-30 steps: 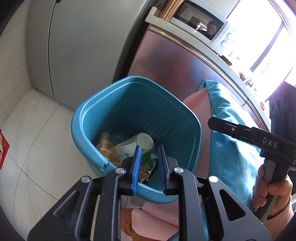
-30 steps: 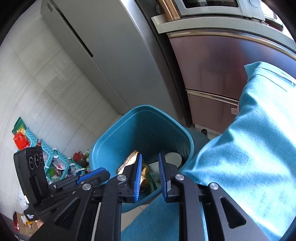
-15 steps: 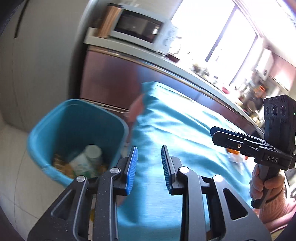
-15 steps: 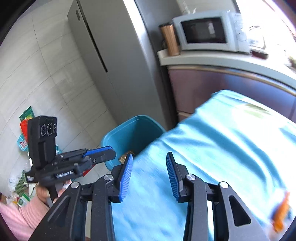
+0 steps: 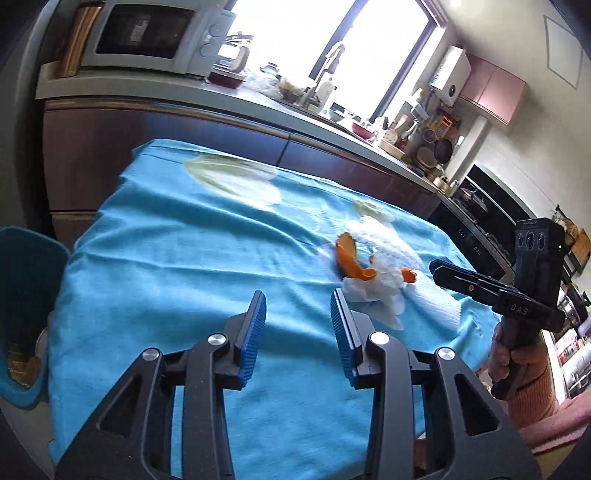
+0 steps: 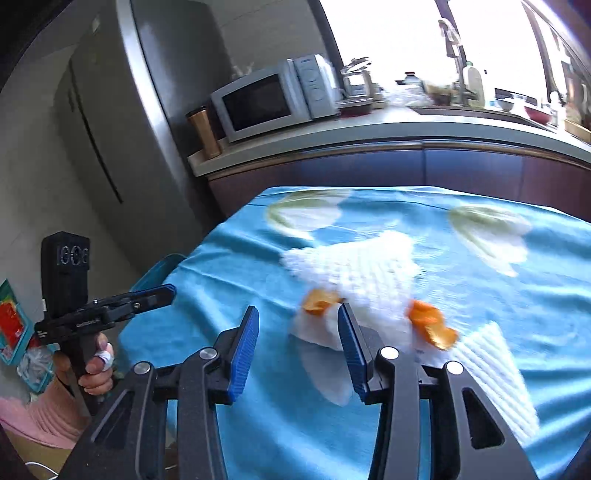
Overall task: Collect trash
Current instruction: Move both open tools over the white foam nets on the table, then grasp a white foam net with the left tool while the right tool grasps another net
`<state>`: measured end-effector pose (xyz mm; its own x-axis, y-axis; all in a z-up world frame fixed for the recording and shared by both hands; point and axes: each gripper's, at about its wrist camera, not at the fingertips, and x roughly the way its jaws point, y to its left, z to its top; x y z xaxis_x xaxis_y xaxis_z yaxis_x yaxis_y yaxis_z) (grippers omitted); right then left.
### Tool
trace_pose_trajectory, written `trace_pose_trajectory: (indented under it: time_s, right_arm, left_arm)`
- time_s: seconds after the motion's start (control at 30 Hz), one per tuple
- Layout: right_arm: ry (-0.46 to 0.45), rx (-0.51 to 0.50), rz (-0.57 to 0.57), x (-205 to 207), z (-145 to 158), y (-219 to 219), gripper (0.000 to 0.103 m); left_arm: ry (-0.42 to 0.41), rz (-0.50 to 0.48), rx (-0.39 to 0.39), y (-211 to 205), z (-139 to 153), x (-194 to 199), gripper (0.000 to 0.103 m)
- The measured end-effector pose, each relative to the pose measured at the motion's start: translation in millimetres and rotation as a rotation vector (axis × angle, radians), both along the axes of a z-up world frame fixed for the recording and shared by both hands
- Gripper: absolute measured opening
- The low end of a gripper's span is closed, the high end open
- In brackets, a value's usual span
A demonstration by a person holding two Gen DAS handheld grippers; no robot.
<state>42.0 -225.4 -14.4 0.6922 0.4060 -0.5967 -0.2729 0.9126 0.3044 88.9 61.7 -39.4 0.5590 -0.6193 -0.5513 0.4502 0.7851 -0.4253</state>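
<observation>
Left wrist view: the left gripper [image 5: 298, 321] hangs over a blue tablecloth [image 5: 177, 266], its blue-padded jaws apart and widening, with nothing between them. Ahead and to the right on the cloth lies the trash: curled orange peel [image 5: 347, 254] on crumpled white tissue [image 5: 376, 291], with white foam netting [image 5: 439, 299] just beside it on the right. At the left edge, beside the table, stands a blue bin [image 5: 22, 280] with some rubbish in the bottom. On the right a hand [image 5: 511, 363] grips the handle of the right gripper [image 5: 436, 267], which points toward the netting. A counter with a microwave [image 5: 147, 35] runs along the far side under a bright window.

The right wrist view is blurred. The right gripper's jaws are apart and opening, empty, hanging just near of the tissue and peel. A second piece of peel [image 6: 432, 326] lies to the right, against a piece of netting. The left gripper shows at far left, held by a hand [image 6: 94, 373]; a grey fridge [image 6: 122, 110] stands behind.
</observation>
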Motion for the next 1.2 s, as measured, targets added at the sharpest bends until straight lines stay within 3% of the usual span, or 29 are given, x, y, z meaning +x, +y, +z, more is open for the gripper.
trace_pose_trajectory:
  time_s: [0.17, 0.4, 0.6, 0.9, 1.0, 1.03, 1.1, 1.17, 1.2]
  right_arm:
    - [0.021, -0.026, -0.168, -8, -14, -56, 0.05]
    - [0.068, -0.041, -0.295, -13, -36, -104, 0.06]
    - [0.116, 0.004, -0.286, -14, -55, -123, 0.066]
    - [0.16, 0.06, -0.245, -16, -71, -127, 0.064]
    - [0.164, 0.072, -0.233, -19, -72, -129, 0.048]
    - [0.165, 0.078, -0.232, -19, -73, -130, 0.046]
    - [0.168, 0.095, -0.227, -22, -73, -133, 0.032]
    - [0.171, 0.111, -0.223, -24, -73, -135, 0.025]
    - [0.172, 0.118, -0.223, -25, -73, -136, 0.019]
  left_arm:
    - [-0.005, -0.097, -0.013, -49, 8, 12, 0.046]
    - [0.043, -0.193, -0.025, -106, 9, 29, 0.053]
    - [0.109, -0.243, -0.057, -136, 0, 45, 0.057]
    - [0.229, -0.212, -0.136, -151, -18, 74, 0.059]
    - [0.261, -0.207, -0.164, -152, -26, 82, 0.046]
    - [0.267, -0.206, -0.17, -152, -26, 83, 0.038]
    - [0.276, -0.208, -0.182, -153, -30, 84, 0.026]
    - [0.269, -0.212, -0.186, -154, -30, 83, 0.007]
    - [0.26, -0.209, -0.182, -154, -30, 82, 0.007]
